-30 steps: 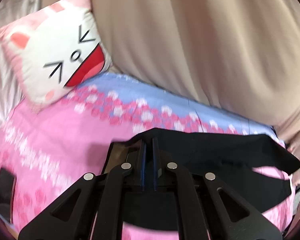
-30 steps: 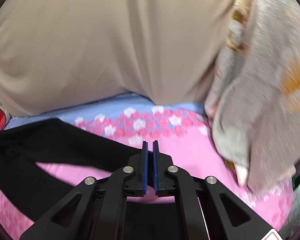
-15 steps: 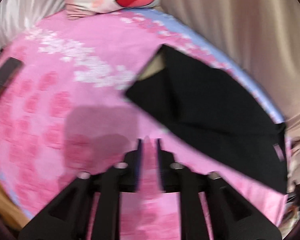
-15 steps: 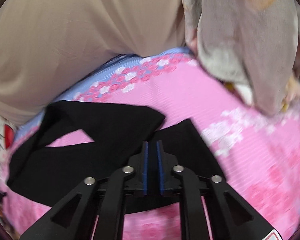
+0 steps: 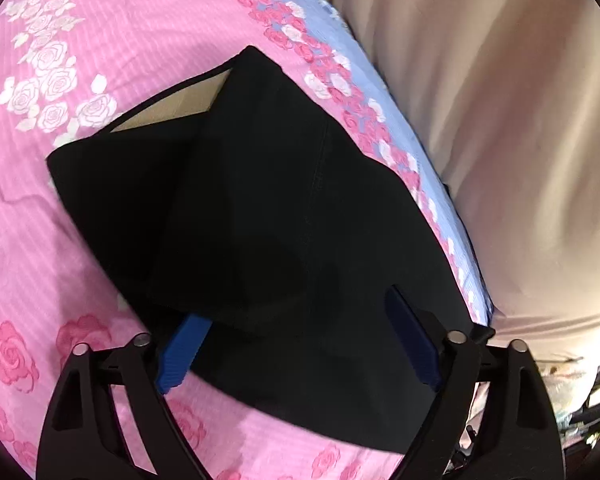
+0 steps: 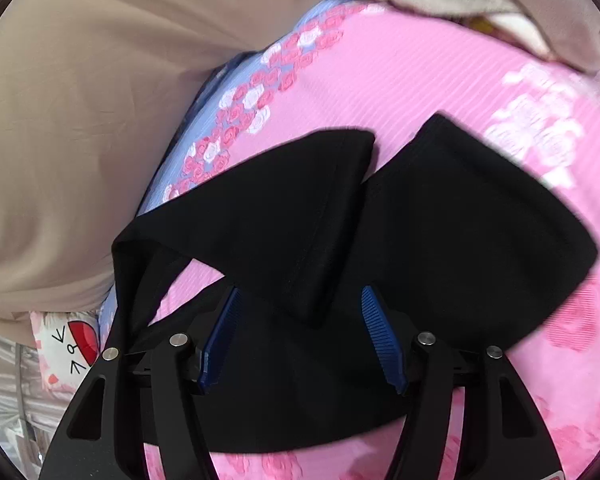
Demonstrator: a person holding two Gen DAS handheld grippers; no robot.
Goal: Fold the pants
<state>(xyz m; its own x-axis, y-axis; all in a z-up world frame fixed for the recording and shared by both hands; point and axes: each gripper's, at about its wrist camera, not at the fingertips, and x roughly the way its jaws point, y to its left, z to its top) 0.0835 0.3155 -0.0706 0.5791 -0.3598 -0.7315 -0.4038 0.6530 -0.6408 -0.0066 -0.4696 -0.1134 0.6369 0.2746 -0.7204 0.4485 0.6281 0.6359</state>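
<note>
- Opening over the black pants [image 5: 284, 216], your left gripper [image 5: 296, 332] and right gripper [image 6: 300, 320] grip nothing; cloth lies between each pair of fingers.
- Pants lie on the pink rose bedsheet [image 5: 60, 264], legs [image 6: 460, 216] splayed.
- Pinch both layers before lifting.

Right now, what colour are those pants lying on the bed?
Plain black pants, no pattern; clearest in the right wrist view against the pink rose-printed bedsheet.

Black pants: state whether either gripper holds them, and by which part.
Nothing is held. The left gripper and right gripper are both opening, pads clear of the black pants, which lie on the pink floral bedsheet.
</note>
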